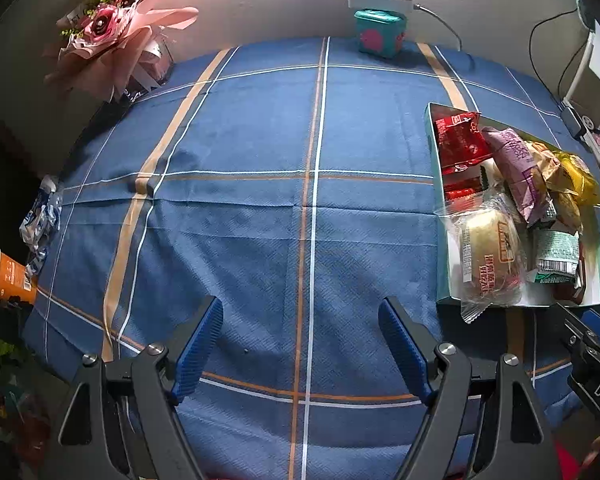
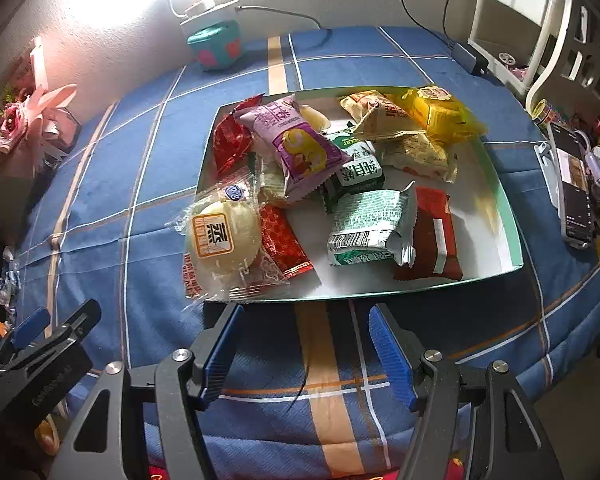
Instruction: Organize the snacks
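right view shows whole tray (image 2: 504, 216) w/ snacks (image 2: 300, 148) on table (image 2: 100, 184); left view only its edge. left claw (image 1: 300, 348) & right claw (image 2: 306, 350) both open, holding nothing.

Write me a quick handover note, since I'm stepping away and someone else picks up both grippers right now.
Left gripper: open, empty, over bare blue tablecloth.
Right gripper: open, empty, just short of the tray's near rim.
Snacks: piled in the shallow tray, including purple packet, yellow packet and green packets.
Done: no loose snacks visible on the cloth.
Left: the round bun packet overhangs the tray's near left corner; nudge it in.
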### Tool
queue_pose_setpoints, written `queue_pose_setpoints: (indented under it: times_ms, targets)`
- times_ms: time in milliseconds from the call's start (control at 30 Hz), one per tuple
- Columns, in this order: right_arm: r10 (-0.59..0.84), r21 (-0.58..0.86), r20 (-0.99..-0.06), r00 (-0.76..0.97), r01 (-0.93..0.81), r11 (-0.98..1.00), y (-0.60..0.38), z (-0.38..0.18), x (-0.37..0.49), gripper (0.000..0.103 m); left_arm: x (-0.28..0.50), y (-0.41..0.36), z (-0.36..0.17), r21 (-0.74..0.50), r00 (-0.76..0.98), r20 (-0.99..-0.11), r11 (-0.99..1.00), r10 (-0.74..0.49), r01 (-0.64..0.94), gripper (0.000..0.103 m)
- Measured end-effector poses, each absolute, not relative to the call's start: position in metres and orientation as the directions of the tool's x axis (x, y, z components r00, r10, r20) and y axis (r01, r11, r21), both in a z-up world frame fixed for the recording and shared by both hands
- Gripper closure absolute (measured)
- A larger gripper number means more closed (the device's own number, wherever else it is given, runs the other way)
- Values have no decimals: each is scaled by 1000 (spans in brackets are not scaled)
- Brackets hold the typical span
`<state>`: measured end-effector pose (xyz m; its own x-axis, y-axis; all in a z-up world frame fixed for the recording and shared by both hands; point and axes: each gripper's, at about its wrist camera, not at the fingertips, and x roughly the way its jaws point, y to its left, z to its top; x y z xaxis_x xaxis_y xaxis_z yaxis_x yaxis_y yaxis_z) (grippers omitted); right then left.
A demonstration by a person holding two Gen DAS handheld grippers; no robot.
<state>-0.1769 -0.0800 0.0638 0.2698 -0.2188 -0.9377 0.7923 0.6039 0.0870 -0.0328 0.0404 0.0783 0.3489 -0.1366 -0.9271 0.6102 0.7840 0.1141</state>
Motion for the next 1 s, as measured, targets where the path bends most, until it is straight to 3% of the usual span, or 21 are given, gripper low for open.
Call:
queue_pose_setpoints:
  times_ms: [1000]
  targets:
    - [-237, 49, -942, 239, 794, 606, -76, 62, -171, 34, -31, 39, 76, 123, 335, -935, 785, -113, 607, 22]
